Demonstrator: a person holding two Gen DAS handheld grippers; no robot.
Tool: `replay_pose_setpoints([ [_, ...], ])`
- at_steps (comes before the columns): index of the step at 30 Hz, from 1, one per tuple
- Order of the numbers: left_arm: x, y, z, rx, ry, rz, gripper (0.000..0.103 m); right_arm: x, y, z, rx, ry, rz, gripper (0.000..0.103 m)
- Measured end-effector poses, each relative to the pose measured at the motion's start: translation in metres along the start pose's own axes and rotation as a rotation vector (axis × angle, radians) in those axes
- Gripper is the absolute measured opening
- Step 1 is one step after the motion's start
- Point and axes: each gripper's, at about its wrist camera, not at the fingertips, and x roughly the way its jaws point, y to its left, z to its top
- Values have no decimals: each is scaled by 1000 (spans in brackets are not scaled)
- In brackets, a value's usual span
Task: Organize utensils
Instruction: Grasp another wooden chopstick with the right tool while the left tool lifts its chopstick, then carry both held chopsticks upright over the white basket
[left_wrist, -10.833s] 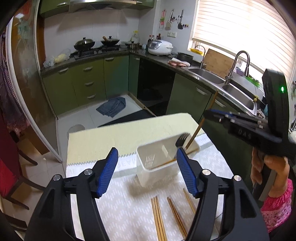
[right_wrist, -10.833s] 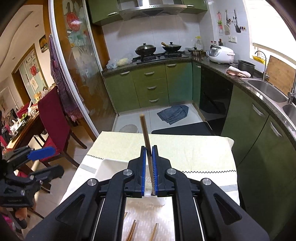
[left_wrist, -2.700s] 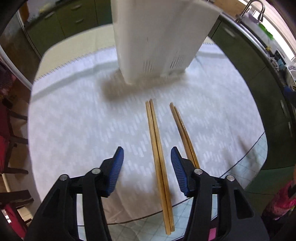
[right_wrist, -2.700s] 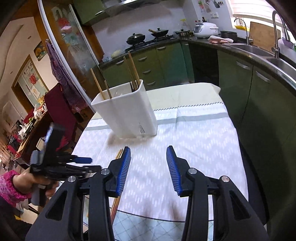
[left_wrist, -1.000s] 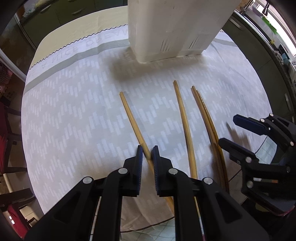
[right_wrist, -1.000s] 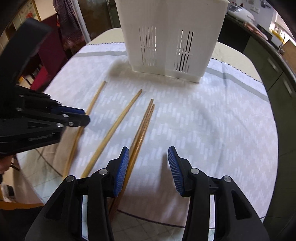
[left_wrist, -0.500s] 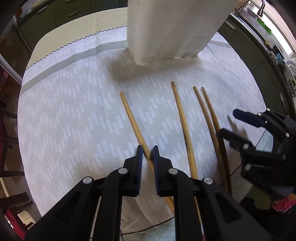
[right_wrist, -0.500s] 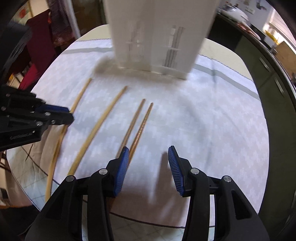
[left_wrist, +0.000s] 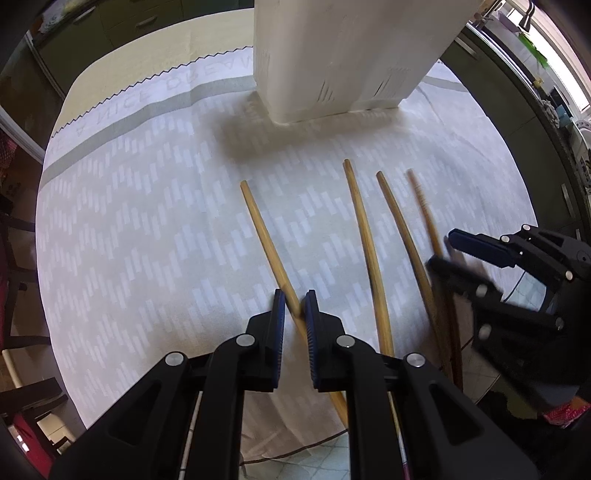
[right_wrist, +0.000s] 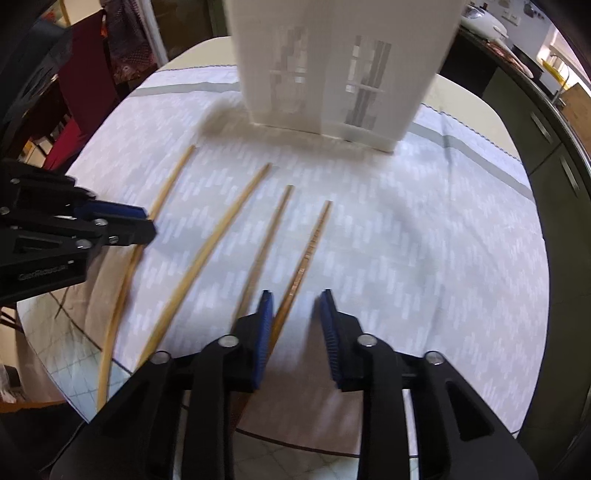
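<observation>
Now the left gripper (left_wrist: 293, 304) pinches the leftmost chopstick (left_wrist: 264, 236), lying on the cloth; the right gripper (right_wrist: 293, 319) is closing, rightmost chopstick (right_wrist: 308, 247) against its left pad, not yet clamped — best centre it before squeezing. Ahead stands the white holder (right_wrist: 332, 59) on a patterned tablecloth (right_wrist: 424, 240); green kitchen cabinets (right_wrist: 550, 129) behind.

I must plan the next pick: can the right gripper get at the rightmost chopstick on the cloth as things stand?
Probably yes. The right gripper already straddles that rightmost chopstick, its jaws closing around it with nothing on top. The neighbouring chopstick lies just outside the left finger, so it might get nudged.
</observation>
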Motion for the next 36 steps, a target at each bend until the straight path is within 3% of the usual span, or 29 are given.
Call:
replay_pose_setpoints([
  [11,8,-4,23,-27,22,-11,9,8,-4,20,18,29,72,7],
  [19,12,-10,44,-29,9,-16,6,-12,-33,16,83,-26,144,7],
  [30,-23,-25,41,30,-116,-8,6,-65,-61,-2,154,-161,194,7],
  [36,-64,-26,23,52,-231,-7,6,-96,-64,-5,177,-253,218,7],
])
